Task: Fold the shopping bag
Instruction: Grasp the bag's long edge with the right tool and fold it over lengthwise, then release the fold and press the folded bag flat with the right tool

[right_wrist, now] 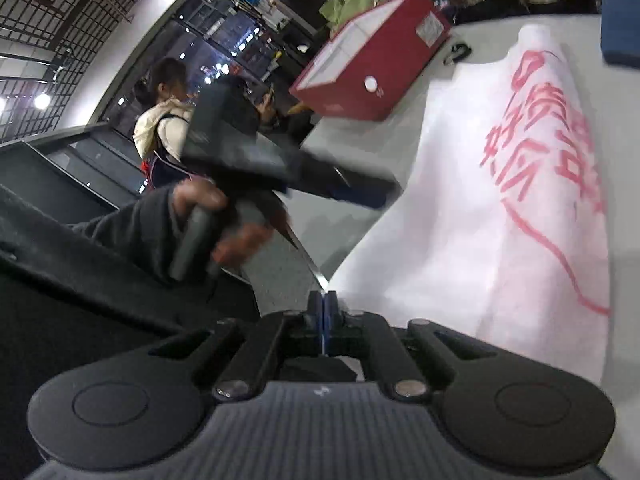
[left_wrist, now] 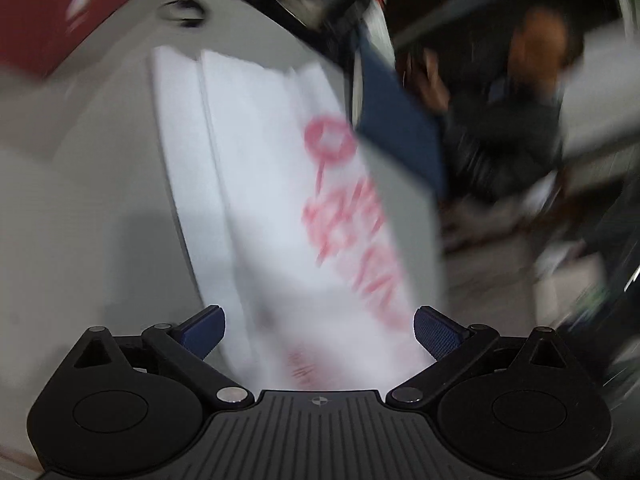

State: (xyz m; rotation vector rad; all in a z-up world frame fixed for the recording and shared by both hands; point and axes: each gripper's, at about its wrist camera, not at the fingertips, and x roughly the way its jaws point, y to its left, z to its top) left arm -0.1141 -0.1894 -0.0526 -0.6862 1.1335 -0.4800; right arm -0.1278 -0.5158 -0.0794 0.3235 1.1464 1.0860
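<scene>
Your left tongs [left_wrist: 320, 334] stood wide open, their blue pads [left_wrist: 436, 334] apart on either side of the near end of the shopping bag [left_wrist: 280, 208], and nothing was pressed between them. The bag was white with red lettering and lay flat along the grey worktop [left_wrist: 88, 200], stretching away from the tongs, with a long crease running down its left part. The left wrist view was blurred, so the print could not be read. Your right tongs [right_wrist: 324, 308] were closed, the two blue pads pressed flat together just at the near corner of the bag; whether they pinched any of its film could not be told from the right wrist view. In that view the bag [right_wrist: 480, 208] spread to the right of the tongs over the worktop [right_wrist: 352, 144], with the red characters along its far right side. Your left hand [right_wrist: 224, 216], in a dark sleeve, gripped the handle of the other gripper, which hung above the worktop's edge to the left of the bag. A red box [right_wrist: 372, 60] sat on the far part of the worktop, well apart from the bag, and a blue object [right_wrist: 620, 16] lay by the bag's far end. A person [right_wrist: 164, 120] in a pale jacket stood in the background.
</scene>
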